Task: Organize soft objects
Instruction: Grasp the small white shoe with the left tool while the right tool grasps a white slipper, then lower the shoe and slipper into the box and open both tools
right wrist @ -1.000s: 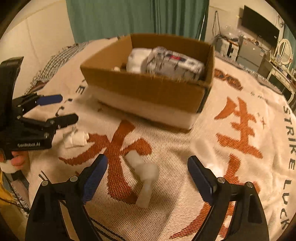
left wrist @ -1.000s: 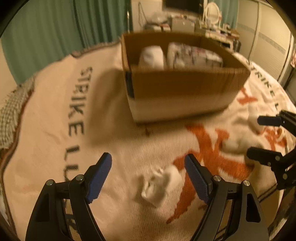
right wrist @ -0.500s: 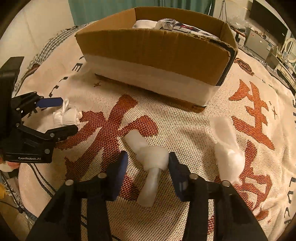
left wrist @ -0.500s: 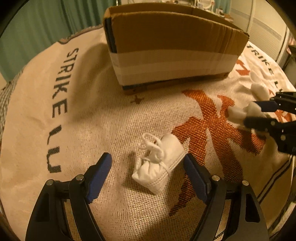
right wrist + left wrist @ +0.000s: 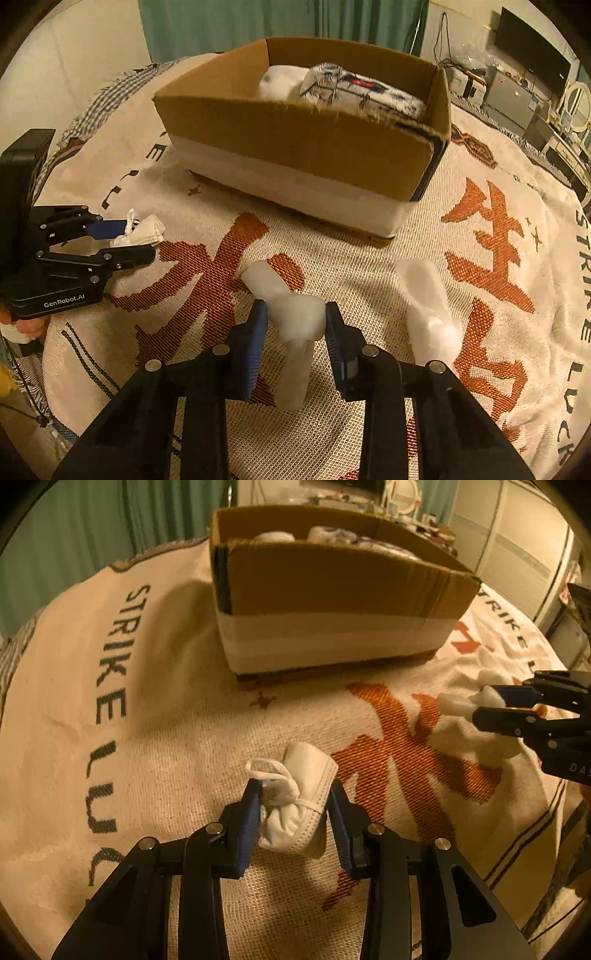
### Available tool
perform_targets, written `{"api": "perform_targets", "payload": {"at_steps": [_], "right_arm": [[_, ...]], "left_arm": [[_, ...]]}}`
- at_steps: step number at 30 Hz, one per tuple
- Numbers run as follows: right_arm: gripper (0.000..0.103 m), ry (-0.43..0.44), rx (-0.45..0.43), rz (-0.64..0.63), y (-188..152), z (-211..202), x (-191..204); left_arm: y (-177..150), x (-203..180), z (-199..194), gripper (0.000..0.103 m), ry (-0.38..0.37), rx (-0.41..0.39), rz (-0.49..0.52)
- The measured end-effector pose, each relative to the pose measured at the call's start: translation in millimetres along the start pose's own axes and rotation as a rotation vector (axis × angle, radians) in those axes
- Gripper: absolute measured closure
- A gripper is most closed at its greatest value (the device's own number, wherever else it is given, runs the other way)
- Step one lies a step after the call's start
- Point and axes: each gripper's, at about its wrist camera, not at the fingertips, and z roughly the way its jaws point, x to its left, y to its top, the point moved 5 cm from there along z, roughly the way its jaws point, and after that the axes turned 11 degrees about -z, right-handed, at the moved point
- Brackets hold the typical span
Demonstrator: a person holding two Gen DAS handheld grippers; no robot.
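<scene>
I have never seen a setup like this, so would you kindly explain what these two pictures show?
No robot arm is involved: a person holds a two-finger gripper in each hand, and a fisheye camera on each looks forward along its fingers. One picture is the left gripper's view, the other the right gripper's. Both work over a woven blanket carrying a cardboard box with soft items already inside. The left gripper's jaws are closing on a bundled white face mask; the right's are closing on a knotted white plastic bag. Another rolled white bag lies loose on the blanket, to the right.
</scene>
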Motion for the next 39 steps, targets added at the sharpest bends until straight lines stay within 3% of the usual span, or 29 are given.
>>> {"api": "perform_targets", "payload": {"at_steps": [6, 19, 25, 29, 32, 36, 39], "right_arm": [[0.072, 0.002, -0.045, -0.009, 14, -21, 4], [0.072, -0.037, -0.229, 0.033, 64, -95, -9], [0.072, -0.101, -0.308, 0.012, 96, -120, -25], [0.072, -0.154, -0.356, -0.008, 118, -128, -39], [0.072, -0.186, -0.368, -0.037, 136, -125, -50], [0.072, -0.151, -0.392, -0.011, 162, -119, -73], [0.071, -0.172, -0.398, -0.02, 178, -111, -87]], "left_arm": [[14, -11, -24, 0.068, -0.026, -0.035, -0.003], [61, -40, -73, 0.068, -0.052, -0.119, -0.005], [100, -40, -90, 0.068, -0.054, -0.185, -0.019], [132, -44, -100, 0.068, -0.056, -0.301, 0.0], [154, -54, -96, 0.068, -0.009, -0.371, 0.062], [181, -54, -82, 0.068, -0.015, -0.379, 0.04], [196, -51, -65, 0.068, -0.011, -0.396, 0.055]]}}
